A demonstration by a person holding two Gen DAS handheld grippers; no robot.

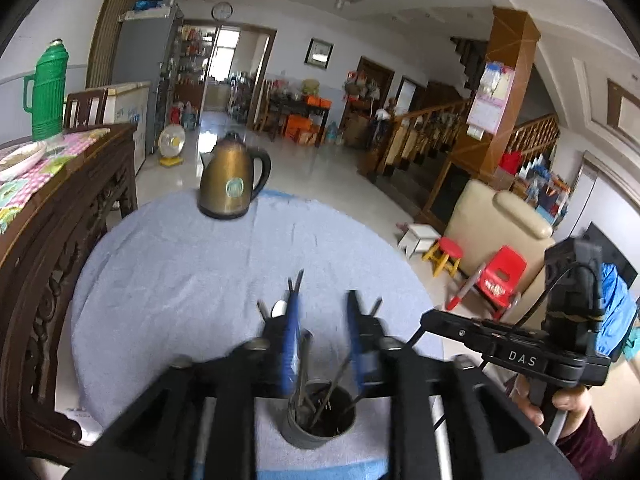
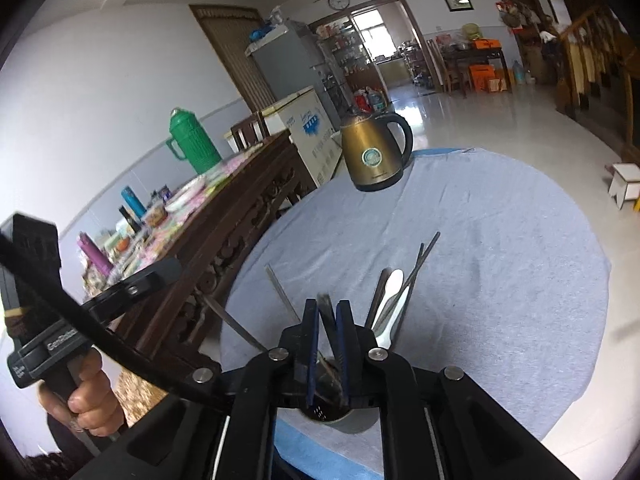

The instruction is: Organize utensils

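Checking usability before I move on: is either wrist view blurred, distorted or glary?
Left wrist view: the left hand-held gripper and its blue fingers are smeared by motion blur, while the brass-coloured electric kettle stays sharp. Right wrist view: crisper, with glare on the glossy tiled floor. Both show strong fisheye bending and dark corners.

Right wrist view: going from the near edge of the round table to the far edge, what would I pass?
Dark utensil cup nearest, with the right tongs over it → white spoon sticking up out of it → bare stretch of blue-grey tablecloth → brass-coloured kettle at the far edge.
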